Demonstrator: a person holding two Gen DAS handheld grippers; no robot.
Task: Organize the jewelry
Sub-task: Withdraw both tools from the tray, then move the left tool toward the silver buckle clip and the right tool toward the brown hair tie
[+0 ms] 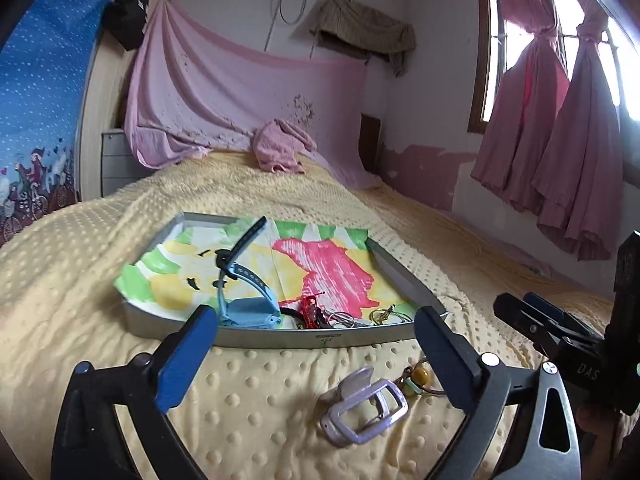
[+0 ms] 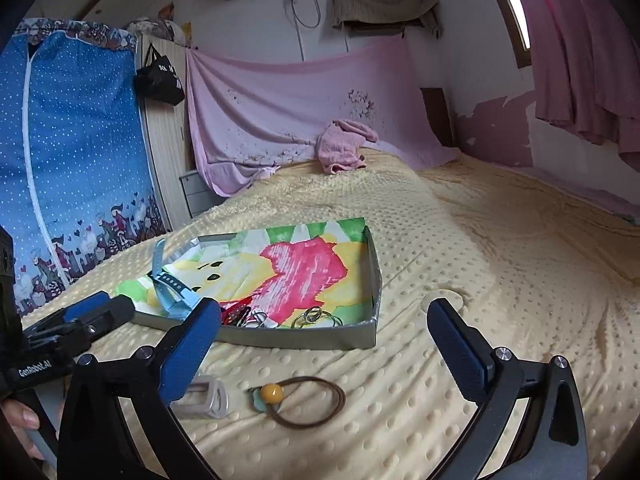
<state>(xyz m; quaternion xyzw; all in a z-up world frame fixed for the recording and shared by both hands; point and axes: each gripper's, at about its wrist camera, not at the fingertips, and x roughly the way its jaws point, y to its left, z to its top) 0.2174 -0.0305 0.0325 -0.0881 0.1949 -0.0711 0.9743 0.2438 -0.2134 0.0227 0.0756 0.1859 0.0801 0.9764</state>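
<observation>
A shallow grey tray (image 1: 280, 338) lined with a colourful drawing lies on the yellow dotted blanket. Inside it are a light-blue watch (image 1: 248, 308), a red trinket (image 1: 310, 308) and several metal rings (image 2: 314, 316). My left gripper (image 1: 315, 314) hovers open just before the tray's near wall, with nothing between its fingers. Below it on the blanket lies a lilac hair claw clip (image 1: 364, 408). Beside the clip is a brown hair tie with a yellow bead (image 2: 304, 400). My right gripper (image 2: 324, 306) is also open and holds nothing, above the hair tie.
A crumpled pink cloth (image 1: 282, 146) lies at the bed's far end under a hung pink sheet (image 1: 240, 92). A blue fabric wardrobe (image 2: 72, 160) stands at the left, pink curtains (image 1: 560, 140) at the right. A hand (image 2: 20, 420) holds the left gripper's handle.
</observation>
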